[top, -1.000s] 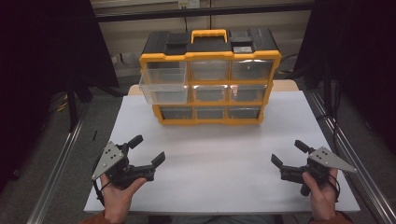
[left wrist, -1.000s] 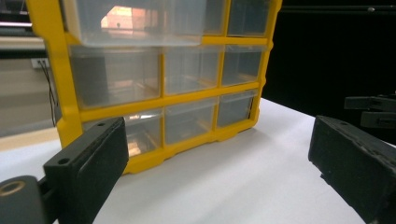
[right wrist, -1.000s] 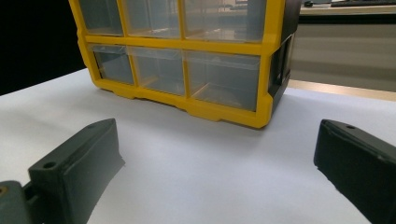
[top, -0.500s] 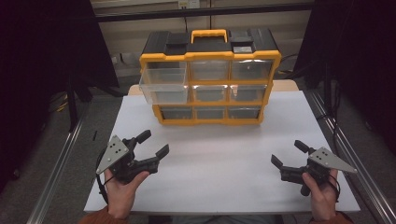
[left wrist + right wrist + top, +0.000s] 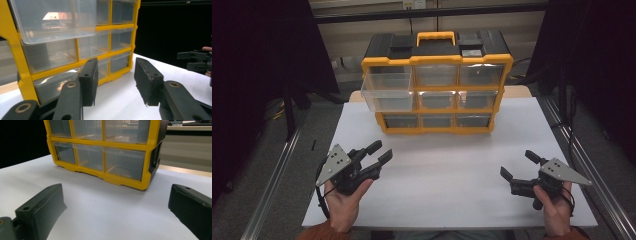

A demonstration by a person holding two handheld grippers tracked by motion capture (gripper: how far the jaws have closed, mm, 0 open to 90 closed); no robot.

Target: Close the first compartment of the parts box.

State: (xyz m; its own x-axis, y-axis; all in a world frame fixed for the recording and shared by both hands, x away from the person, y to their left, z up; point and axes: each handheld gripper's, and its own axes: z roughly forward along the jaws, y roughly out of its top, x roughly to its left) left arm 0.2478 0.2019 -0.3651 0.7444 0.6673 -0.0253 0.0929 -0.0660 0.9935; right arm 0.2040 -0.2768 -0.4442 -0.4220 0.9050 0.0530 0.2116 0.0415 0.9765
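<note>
A yellow and black drawer organizer [image 5: 437, 52] with clear drawers stands at the back middle of the white table [image 5: 447, 170]. Its top-left drawer [image 5: 388, 100] is pulled partway out. My left gripper [image 5: 382, 151] is open and empty, held above the table's front left and pointing toward the organizer. In the left gripper view the left gripper [image 5: 115, 80] faces the organizer [image 5: 20, 65] at close range, with the pulled-out drawer [image 5: 55, 20] above. My right gripper [image 5: 517, 164] is open and empty at the front right. In the right gripper view the right gripper [image 5: 115, 202] looks at the organizer's lower right corner [image 5: 147, 182].
Metal rails [image 5: 272, 190] run along both sides of the table. Dark curtains hang to the left and right. Bare white tabletop lies between the grippers and the organizer. The other hand's gripper [image 5: 195, 60] appears at the right edge of the left gripper view.
My left gripper has moved right and forward, closer to the organizer. The right gripper has stayed in place.
</note>
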